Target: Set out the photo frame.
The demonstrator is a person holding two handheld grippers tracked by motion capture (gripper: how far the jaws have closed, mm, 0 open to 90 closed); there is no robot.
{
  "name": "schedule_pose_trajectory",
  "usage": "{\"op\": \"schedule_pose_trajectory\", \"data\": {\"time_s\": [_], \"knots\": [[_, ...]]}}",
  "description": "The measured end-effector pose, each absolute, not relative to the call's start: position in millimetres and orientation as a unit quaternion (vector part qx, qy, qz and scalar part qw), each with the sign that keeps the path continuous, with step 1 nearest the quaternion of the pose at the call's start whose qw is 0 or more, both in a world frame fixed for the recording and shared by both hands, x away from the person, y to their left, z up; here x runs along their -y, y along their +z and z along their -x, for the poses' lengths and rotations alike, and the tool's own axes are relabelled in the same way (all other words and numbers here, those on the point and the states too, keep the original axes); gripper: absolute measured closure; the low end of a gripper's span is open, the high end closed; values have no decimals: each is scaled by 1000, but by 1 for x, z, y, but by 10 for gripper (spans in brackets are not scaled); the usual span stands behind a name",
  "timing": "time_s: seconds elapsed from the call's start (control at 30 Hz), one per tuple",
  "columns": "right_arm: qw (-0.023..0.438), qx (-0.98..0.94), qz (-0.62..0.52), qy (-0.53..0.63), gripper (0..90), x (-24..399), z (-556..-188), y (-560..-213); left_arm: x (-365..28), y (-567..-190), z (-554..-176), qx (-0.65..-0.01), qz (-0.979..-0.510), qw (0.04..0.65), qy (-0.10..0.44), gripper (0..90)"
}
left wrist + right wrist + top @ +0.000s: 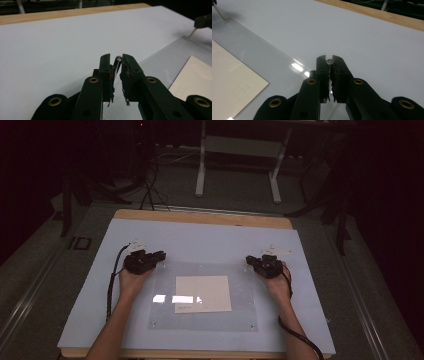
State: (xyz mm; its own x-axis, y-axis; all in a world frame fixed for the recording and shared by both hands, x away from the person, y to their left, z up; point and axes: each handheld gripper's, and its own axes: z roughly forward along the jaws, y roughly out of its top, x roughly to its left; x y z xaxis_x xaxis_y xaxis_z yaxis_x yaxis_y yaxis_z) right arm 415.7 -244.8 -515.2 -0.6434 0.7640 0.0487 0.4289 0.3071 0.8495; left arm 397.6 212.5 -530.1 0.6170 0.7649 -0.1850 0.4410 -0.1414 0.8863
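Both grippers, left (161, 255) and right (248, 260), have their fingers clenched on small metal pins (329, 61) at the far corners of the clear acrylic sheet (240, 295) covering cream paper (202, 293) on the desk (200, 240); next, likely, lifting the pins straight out.

The cream sheet of paper (203, 293) under the clear plate (240, 292) has some tiny print on it, but it is too small to read.

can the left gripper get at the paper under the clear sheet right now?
Probably not. The paper lies under the clear sheet, which covers it on every side. The left gripper is shut on a pin at the sheet's far corner, so it is busy too.
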Motion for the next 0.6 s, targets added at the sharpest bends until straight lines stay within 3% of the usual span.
{"op": "schedule_pose_trajectory", "data": {"time_s": [0.6], "knots": [[144, -794, -397, 437, 845, 246, -425, -510, -216, -530, -407, -420, -738, 514, 122, 822]]}}
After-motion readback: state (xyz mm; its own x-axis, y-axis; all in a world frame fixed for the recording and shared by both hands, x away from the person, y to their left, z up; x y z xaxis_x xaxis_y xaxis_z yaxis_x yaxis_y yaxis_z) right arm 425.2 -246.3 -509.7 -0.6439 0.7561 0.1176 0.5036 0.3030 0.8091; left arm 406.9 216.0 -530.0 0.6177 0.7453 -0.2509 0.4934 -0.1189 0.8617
